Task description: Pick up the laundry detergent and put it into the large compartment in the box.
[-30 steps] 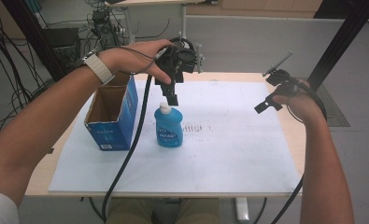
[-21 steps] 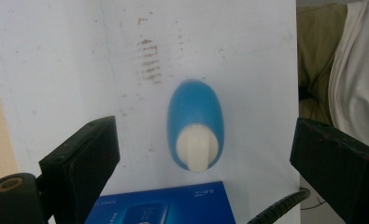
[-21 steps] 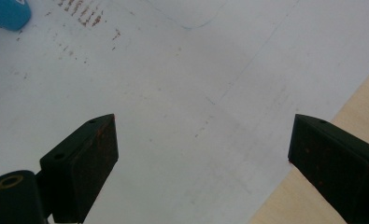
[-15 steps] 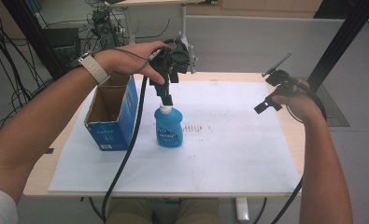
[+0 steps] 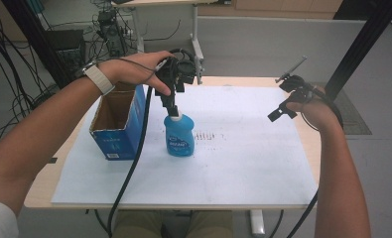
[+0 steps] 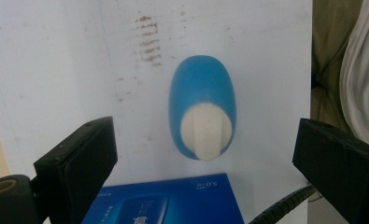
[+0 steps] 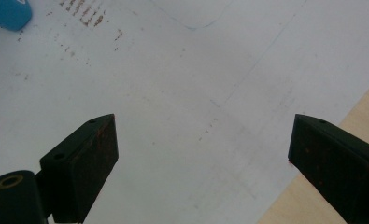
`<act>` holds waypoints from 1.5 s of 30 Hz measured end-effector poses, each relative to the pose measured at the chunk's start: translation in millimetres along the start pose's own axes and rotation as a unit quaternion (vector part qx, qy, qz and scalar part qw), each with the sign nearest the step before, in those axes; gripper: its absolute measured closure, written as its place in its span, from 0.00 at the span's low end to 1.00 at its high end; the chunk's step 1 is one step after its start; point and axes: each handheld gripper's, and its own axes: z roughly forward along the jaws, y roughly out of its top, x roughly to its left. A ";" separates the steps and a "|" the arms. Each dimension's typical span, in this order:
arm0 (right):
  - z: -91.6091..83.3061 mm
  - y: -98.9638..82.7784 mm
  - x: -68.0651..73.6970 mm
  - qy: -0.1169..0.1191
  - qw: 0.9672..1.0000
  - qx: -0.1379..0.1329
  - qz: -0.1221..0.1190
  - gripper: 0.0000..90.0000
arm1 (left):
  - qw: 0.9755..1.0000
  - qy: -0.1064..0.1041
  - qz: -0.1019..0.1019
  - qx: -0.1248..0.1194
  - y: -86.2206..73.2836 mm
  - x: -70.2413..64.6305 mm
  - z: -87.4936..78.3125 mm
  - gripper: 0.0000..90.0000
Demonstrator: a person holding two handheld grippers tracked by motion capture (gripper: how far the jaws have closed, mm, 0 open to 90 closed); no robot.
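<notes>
A blue bottle [image 5: 179, 136] with a white cap [image 5: 176, 116] stands upright on the white sheet [image 5: 243, 163]. My left gripper [image 5: 171, 108] points down right over the cap. In the left gripper view the bottle [image 6: 203, 100] lies below, between the wide-apart jaws of my left gripper [image 6: 203, 136], and neither jaw touches it. Those jaws have just been opening. My right gripper [image 5: 286, 98] hovers at the sheet's right edge. In its own view my right gripper [image 7: 203, 123] stands open over bare sheet, with nothing between the jaws.
An open blue cardboard box [image 5: 116, 124] stands just left of the bottle, its side visible as the box [image 6: 163, 200] in the left gripper view. Brown smudges [image 5: 208, 136] mark the sheet right of the bottle. The wooden table edge [image 5: 307, 134] runs along the right.
My left gripper has sunk and shifted a little left, so its tips now sit right over the bottle's cap. The right hand has kept still.
</notes>
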 end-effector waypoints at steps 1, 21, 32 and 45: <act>0.0 0.0 0.0 0.000 1.000 0.000 0.000 0.09 | 1.000 0.000 0.000 0.000 0.0 0.0 0.0 0.08; 0.6 0.2 2.1 0.001 1.000 -0.001 -0.002 0.09 | 1.000 -0.001 0.003 0.018 5.1 -4.1 18.2 0.08; 0.4 1.1 2.3 0.001 1.000 -0.002 -0.003 0.09 | 1.000 -0.004 0.004 0.018 6.6 -2.8 21.3 0.08; 0.5 0.6 1.8 0.001 1.000 -0.003 -0.002 0.09 | 1.000 -0.004 0.004 0.017 6.8 -2.1 21.7 0.08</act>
